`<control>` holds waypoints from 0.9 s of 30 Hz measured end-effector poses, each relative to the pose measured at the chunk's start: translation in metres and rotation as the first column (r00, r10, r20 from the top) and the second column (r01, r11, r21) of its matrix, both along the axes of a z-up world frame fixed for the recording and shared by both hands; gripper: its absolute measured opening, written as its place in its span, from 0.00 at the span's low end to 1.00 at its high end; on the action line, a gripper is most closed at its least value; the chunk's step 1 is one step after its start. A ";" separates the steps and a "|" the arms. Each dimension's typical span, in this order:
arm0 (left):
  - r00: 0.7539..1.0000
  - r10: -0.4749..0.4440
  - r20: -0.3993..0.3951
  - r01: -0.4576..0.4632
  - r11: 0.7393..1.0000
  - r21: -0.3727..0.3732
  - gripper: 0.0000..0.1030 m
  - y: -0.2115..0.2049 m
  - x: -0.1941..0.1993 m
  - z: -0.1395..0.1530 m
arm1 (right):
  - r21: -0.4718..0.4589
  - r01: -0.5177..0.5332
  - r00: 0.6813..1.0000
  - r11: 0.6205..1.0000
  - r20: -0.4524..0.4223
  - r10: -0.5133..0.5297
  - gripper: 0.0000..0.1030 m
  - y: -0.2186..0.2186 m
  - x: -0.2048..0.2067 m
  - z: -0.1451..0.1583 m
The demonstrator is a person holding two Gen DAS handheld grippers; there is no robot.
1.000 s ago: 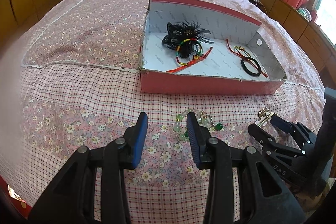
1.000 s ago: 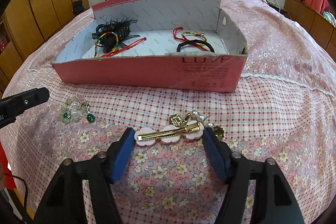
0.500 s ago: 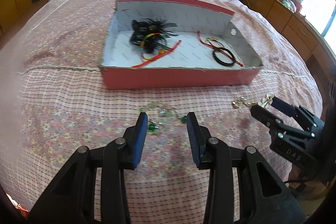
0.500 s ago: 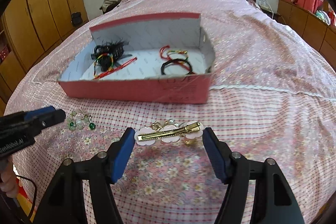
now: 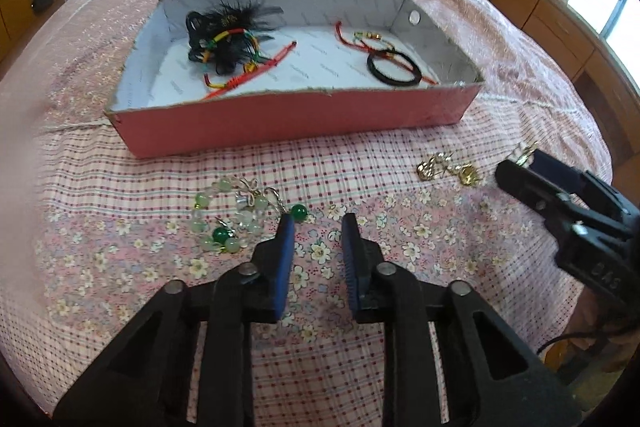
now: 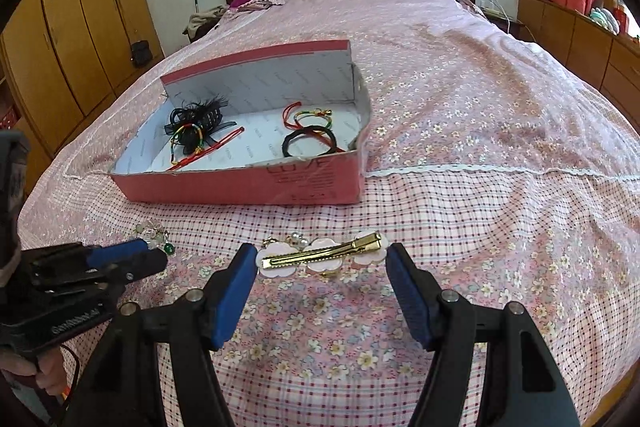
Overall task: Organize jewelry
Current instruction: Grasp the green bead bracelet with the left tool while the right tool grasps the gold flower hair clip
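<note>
The right gripper (image 6: pixel 320 261) has the hair clip (image 6: pixel 322 255) lengthwise between its wide-set fingers, each end against a blue pad: a slim gold metal bar on pale pink flower-shaped plaques. It looks light, stiff and smooth, so this end-to-end hold could let it pivot; a pinch across the bar's middle seems safer. The left gripper (image 5: pixel 318 223) has its fingers closing with nothing between them, just beside the green bead bracelet (image 5: pixel 236 217), which lies on the flowered bedspread (image 5: pixel 120 267). That bracelet, glassy round beads on a limp strand, should sag and roll, and is best caught across a bunch of beads. A small gold piece (image 5: pixel 448 169) lies nearer the right gripper. The pink cardboard box (image 6: pixel 240 187) beyond holds cords, a black ring and a feathery black piece.
</note>
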State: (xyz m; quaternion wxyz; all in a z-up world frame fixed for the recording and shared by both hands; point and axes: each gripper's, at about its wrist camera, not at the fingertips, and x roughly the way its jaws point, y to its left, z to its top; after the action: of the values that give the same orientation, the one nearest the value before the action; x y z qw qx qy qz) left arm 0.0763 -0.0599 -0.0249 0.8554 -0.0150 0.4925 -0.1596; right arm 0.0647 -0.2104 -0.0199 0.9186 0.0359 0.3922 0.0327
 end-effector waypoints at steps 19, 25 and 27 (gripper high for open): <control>1.000 0.030 0.004 -0.030 0.998 0.049 0.01 -0.011 0.017 -0.014 | 0.060 0.021 1.000 0.998 0.006 -0.021 0.67 -0.021 -0.005 -0.007; 1.000 0.026 0.011 -0.026 1.000 0.011 0.01 -0.001 0.008 -0.006 | 0.054 0.019 1.000 0.998 0.012 -0.020 0.67 -0.021 -0.006 -0.007; 0.999 0.024 0.023 -0.024 1.000 -0.002 0.01 0.002 0.005 0.000 | 0.052 0.019 1.000 0.998 0.014 -0.020 0.67 -0.020 -0.006 -0.006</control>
State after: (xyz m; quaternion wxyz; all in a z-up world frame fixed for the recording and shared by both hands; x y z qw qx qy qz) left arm 0.0814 -0.0581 -0.0249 0.8628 -0.0199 0.4825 -0.1497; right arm 0.0590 -0.2306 -0.0262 0.9204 0.0634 0.3843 0.0344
